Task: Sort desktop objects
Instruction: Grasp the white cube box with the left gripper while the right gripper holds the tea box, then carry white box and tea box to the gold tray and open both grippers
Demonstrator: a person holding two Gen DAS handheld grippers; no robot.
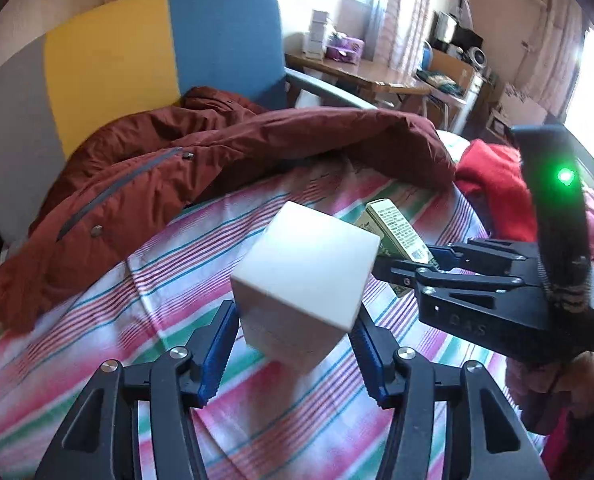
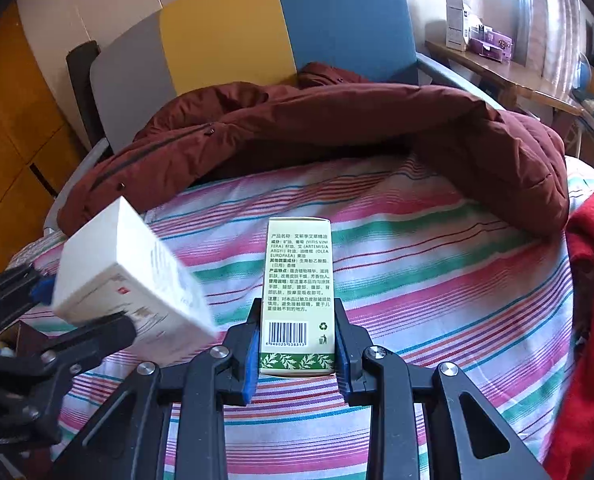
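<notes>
Boxes are being carried above the striped bed [image 2: 437, 280]: a white box [image 1: 305, 276] is being clamped by the left gripper [image 1: 293, 344], a green-labelled carton [image 2: 297, 296] by the right gripper [image 2: 297, 356] (both jaws closed). Sorted placement is being called for next.

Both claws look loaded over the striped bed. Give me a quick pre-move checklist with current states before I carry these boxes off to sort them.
1. Left claw shut on the white box: ok, both pads touch its sides.
2. White box square in the grip: not ok, it sits tilted, held near its lower end.
3. Right claw shut on the green box: ok, clamped at the barcode end.
4. Green box aligned with the fingers: ok, it points straight ahead.
5. Gap between the two boxes: ok, apart, though close.
6. Drop-off spot: cannot tell, only striped sheet and maroon jacket show ahead.
</notes>
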